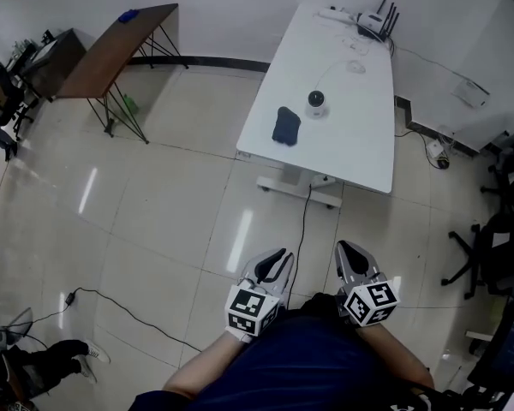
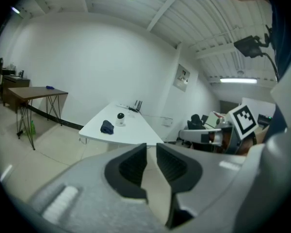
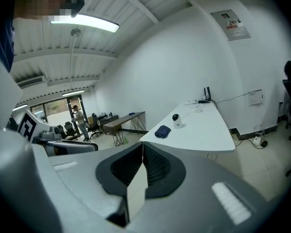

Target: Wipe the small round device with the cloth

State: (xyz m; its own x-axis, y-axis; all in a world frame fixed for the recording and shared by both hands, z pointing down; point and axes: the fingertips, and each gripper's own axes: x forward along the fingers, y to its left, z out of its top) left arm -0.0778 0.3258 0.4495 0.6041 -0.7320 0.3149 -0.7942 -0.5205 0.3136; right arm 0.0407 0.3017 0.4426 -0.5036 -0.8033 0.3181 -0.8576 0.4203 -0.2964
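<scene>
on the white table (image 1: 360, 139), well ahead: small round device (image 1: 316, 102) just beside dark cloth (image 1: 286, 126), neither touched. left gripper (image 1: 277, 259) narrowly parted, right gripper (image 1: 346, 250) closed, both empty. leaves all wiping undone.

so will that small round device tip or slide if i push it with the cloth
Likely tippy: the small round device stands upright on a small base. It looks light, so it may skid on the smooth white table. The thin cable running from it could drag or restrain it.
</scene>
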